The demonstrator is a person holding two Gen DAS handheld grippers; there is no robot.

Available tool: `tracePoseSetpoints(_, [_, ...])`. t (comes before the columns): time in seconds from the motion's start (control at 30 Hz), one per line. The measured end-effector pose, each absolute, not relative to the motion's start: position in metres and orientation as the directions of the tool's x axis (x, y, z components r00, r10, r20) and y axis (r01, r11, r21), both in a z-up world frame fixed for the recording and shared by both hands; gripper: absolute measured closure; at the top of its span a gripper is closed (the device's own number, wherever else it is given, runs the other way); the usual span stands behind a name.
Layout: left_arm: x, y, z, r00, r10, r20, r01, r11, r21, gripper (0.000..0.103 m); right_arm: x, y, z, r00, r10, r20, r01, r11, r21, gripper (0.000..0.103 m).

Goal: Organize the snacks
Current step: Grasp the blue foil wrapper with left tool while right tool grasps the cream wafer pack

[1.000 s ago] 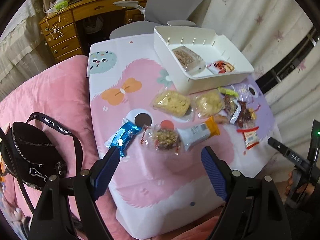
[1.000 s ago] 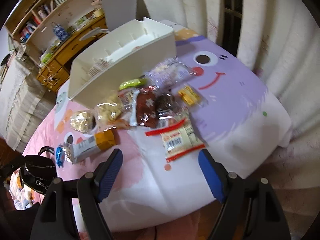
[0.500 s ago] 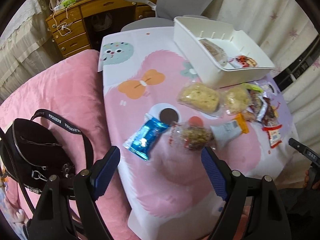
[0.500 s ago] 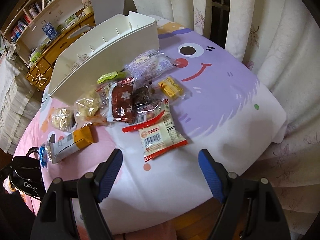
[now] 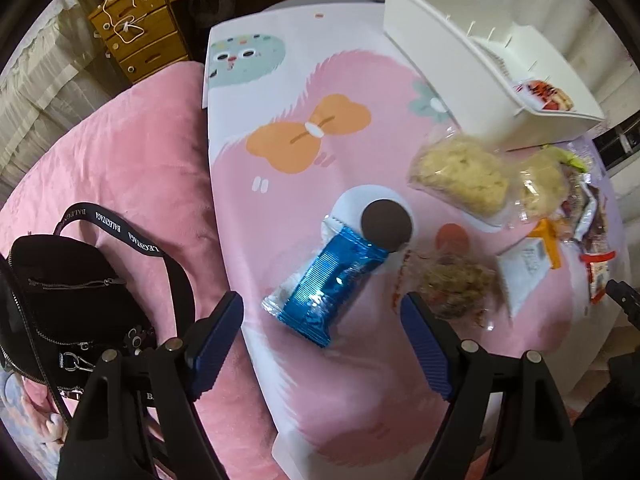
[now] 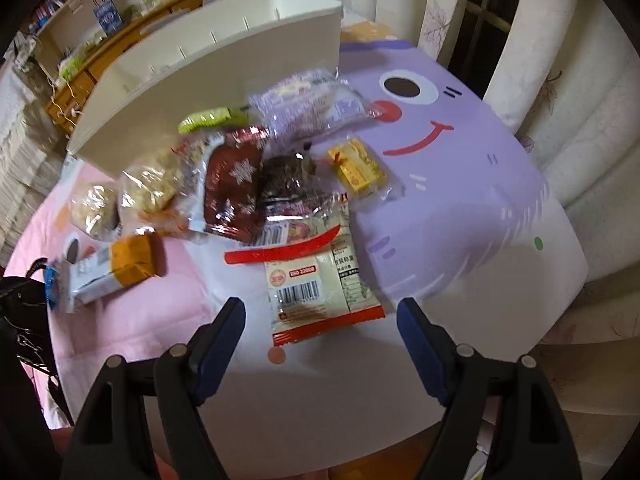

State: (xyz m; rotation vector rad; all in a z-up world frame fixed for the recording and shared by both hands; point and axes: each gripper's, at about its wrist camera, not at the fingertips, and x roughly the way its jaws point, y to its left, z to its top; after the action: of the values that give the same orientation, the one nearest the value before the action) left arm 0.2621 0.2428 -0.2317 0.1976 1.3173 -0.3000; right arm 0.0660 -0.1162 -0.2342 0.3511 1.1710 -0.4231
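My left gripper (image 5: 322, 316) is open and empty, just above a blue foil snack packet (image 5: 326, 284) on the pink tablecloth. A clear nut packet (image 5: 456, 284) lies to its right. My right gripper (image 6: 320, 316) is open and empty, just in front of a red-and-white snack packet (image 6: 320, 276). Behind that packet lies a pile of snacks: a dark red packet (image 6: 234, 188), a yellow packet (image 6: 358, 164), a purple packet (image 6: 312, 100). The white organizer bin (image 6: 208, 92) stands behind the pile; in the left wrist view (image 5: 460, 40) it holds a red packet (image 5: 542, 94).
A black shoulder bag (image 5: 68, 292) lies on the pink bed cover left of the table. A wooden desk (image 5: 140, 24) and a grey chair stand behind the table. Curtains (image 6: 560, 60) hang at the right. Two pale rice-cracker packets (image 5: 464, 176) lie near the bin.
Both grippers have moved down and closer to the table. The left one has shifted left over the blue packet; the right one has closed in on the red-and-white packet.
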Motion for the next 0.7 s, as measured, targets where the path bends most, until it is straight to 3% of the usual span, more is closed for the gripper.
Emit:
tracePoseSetpoints(0.1, [0.27,0.242,-0.243,0.202,-0.084,-0.976,0.315,0.949,-0.016,0.023,0.073,-0.117,-0.243,0.291,-0.138,-0.947,0.483,0.875,0.021,0.024])
tracePoseSetpoints(0.23, [0.279,0.243,-0.255,0.174,-0.079,-0.982,0.307,0.951,-0.022,0.033,0.08,-0.118,-0.253,0.244,-0.136,-0.96,0.468,0.884,-0.007,0.024])
tracePoseSetpoints(0.4, [0.286,0.242,-0.267,0.144,-0.078,-0.987,0.312,0.95,-0.029,0.037,0.085,-0.123,-0.259,0.223,-0.131,-0.966,0.461,0.887,-0.014,0.032])
tracePoseSetpoints(0.7, [0.293,0.233,-0.276,0.122,-0.083,-0.989,0.342,0.939,-0.037,0.052,0.096,-0.123,-0.267,0.194,-0.16,-0.968,0.438,0.897,-0.061,0.033])
